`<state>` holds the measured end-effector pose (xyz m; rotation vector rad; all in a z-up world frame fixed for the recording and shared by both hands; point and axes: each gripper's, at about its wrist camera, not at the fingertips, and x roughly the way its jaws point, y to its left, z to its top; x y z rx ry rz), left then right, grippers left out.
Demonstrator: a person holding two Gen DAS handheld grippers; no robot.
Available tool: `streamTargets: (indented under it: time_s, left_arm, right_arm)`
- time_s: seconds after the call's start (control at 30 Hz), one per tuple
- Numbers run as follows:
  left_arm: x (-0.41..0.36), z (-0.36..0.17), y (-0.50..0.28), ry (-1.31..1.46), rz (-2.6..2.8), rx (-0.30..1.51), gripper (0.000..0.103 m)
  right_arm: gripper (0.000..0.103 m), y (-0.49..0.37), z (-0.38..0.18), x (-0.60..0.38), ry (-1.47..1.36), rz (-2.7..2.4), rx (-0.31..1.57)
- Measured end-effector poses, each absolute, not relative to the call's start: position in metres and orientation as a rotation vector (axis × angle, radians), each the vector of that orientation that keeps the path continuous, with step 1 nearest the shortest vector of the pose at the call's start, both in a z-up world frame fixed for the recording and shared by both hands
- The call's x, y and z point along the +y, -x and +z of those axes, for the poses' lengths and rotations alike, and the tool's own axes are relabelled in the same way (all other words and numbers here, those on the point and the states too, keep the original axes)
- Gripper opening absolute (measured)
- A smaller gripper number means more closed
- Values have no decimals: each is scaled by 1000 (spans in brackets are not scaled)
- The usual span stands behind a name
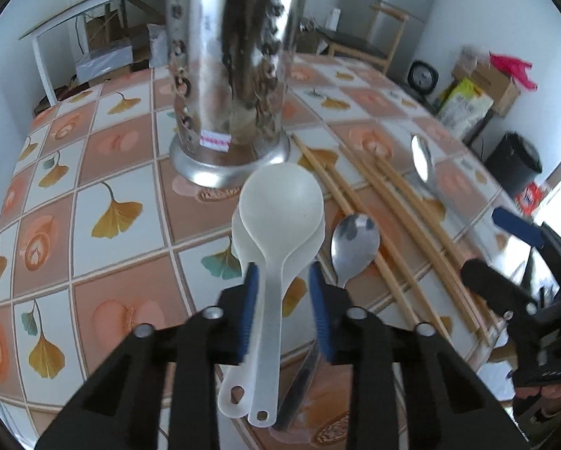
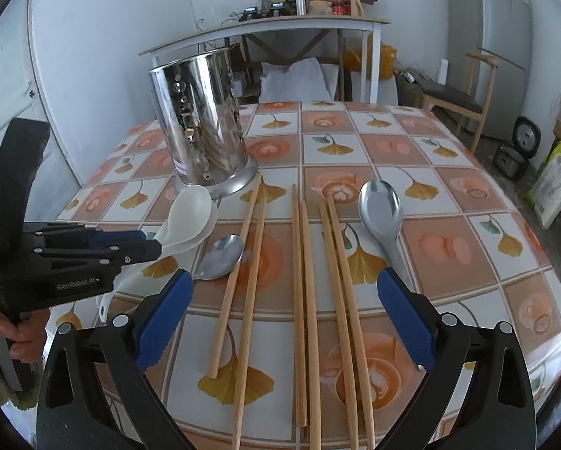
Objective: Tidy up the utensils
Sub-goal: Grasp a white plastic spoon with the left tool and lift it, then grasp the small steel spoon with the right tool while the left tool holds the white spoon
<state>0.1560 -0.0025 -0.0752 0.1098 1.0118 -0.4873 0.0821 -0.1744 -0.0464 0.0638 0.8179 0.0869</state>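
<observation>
A steel utensil holder [image 1: 230, 86] stands upright on the tiled table; it also shows in the right wrist view [image 2: 203, 131]. Two stacked white plastic spoons [image 1: 280, 210] lie before it. My left gripper [image 1: 285, 285] is open, its blue pads either side of their handles, not clamped. A small metal spoon [image 1: 353, 243] lies just to the right. Several wooden chopsticks [image 2: 303, 281] lie in pairs. A larger metal spoon [image 2: 381, 210] lies right of them. My right gripper [image 2: 284, 288] is open and empty above the chopsticks. The left gripper [image 2: 145, 245] shows at the white spoons [image 2: 188, 217].
The table [image 2: 468, 195] has a ginkgo-leaf tile cloth and ends near the bottom of both views. A white desk [image 2: 265, 28], a wooden chair [image 2: 464, 101] and bags on the floor stand beyond it.
</observation>
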Motion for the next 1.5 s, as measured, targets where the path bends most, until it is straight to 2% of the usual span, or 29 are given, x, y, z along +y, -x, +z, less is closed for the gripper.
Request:
streamTargets:
  time_s: [0.2,0.3,0.57,0.73,1.07,1.1,1.13,1.2,1.23,1.33,1.5]
  left_arm:
    - [-5,-85,-159,-146,-456,1048,11]
    - [-5,-86,-159,-144,-447,1050,10]
    - [4,-68,-154,-95,-412,1046,9]
    - [36,-57,-141,-4,-292,1097,9]
    - [85,-83,-112,199,-56,1186,10]
    - [86,-82,-110,197,-65,1184,14]
    - [86,-80,-109,196,-80,1180,25]
    - [91,-70,-108,200,-121,1147,40]
    - [94,-65,-108,199,-140,1124,44]
    - [100,-56,-120,141,-167,1081,52]
    - [111,-64,-154,65,-198,1072,52]
  right_arm:
    - [94,-85,-51,-177,-81,89,828]
    - [94,-84,-51,-178,-84,90,827]
    - [94,-78,-44,-182,-89,82,808]
    - [94,-75,-40,-181,-90,91,802]
    - [94,-69,-33,-166,-63,127,795]
    - [94,-69,-33,-165,-61,126,794]
    - [94,-69,-32,-164,-59,125,795]
    - [94,-69,-33,-164,-57,122,798]
    - [94,-70,-33,-164,-57,121,801]
    - [94,-72,-35,-163,-56,119,807]
    - [94,-73,-35,-157,-43,125,810]
